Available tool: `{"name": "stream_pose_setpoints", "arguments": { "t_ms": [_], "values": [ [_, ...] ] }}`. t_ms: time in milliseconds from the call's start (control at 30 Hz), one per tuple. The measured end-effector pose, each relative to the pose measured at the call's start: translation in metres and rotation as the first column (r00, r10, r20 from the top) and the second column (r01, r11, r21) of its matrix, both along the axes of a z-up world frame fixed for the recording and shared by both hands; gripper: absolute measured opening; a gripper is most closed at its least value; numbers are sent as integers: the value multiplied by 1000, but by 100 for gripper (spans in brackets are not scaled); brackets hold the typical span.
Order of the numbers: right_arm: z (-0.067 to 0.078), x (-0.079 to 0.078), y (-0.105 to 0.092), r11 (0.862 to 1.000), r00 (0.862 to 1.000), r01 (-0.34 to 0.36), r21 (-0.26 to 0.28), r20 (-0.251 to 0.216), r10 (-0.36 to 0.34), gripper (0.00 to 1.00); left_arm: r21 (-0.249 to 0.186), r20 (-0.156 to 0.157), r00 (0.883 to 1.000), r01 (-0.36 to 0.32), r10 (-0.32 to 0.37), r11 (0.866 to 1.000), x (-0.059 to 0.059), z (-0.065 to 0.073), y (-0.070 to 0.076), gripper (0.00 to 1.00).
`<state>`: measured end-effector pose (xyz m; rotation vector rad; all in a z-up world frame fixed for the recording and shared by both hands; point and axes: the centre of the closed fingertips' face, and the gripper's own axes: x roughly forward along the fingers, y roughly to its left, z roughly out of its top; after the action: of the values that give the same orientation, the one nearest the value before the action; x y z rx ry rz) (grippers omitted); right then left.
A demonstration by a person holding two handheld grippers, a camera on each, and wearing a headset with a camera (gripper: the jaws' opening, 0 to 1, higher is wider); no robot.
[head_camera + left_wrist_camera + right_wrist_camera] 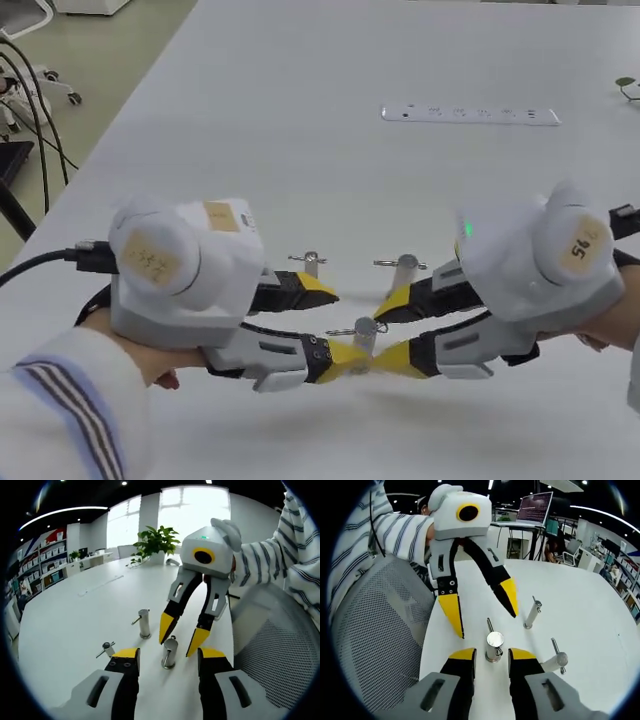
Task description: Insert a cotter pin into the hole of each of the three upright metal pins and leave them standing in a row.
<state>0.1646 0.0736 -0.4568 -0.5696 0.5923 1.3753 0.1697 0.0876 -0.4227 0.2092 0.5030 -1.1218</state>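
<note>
Yellow tips cap the black jaws of the left gripper (352, 330) and the right gripper (375, 343), both cased in pale grey-white shells with tan stickers (150, 258) (a small green light (467, 230) glows on the right one). The metal pins (144, 622) gleam silver against a plain white table (300, 120) and a white power strip (470, 115). The person's sleeve (60, 410) is white with dark and blue stripes, the mesh chair (380, 630) is grey, and the plant (155, 540) is green.

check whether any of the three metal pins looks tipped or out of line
All three stand, but not in a row: the nearest short silver metal pin sits well forward of the two far pins, making a triangle, between the open left claw and right claw.
</note>
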Motion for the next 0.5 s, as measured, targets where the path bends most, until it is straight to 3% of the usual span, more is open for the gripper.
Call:
{"name": "stream_pose_setpoints", "arguments": {
  "t_ms": [200,367,500],
  "values": [
    [-10,-1,8,996,998,48,74,-46,-45,28,-74,-15,997,-82,81,994,-1,6,8,75],
    [-18,-2,10,994,996,61,93,-72,-54,30,-83,-45,991,-132,128,988,-8,3,13,94],
    [-20,-3,14,992,995,66,112,-87,-56,30,-77,-71,989,-137,132,988,-17,-3,14,96]
  ]
}}
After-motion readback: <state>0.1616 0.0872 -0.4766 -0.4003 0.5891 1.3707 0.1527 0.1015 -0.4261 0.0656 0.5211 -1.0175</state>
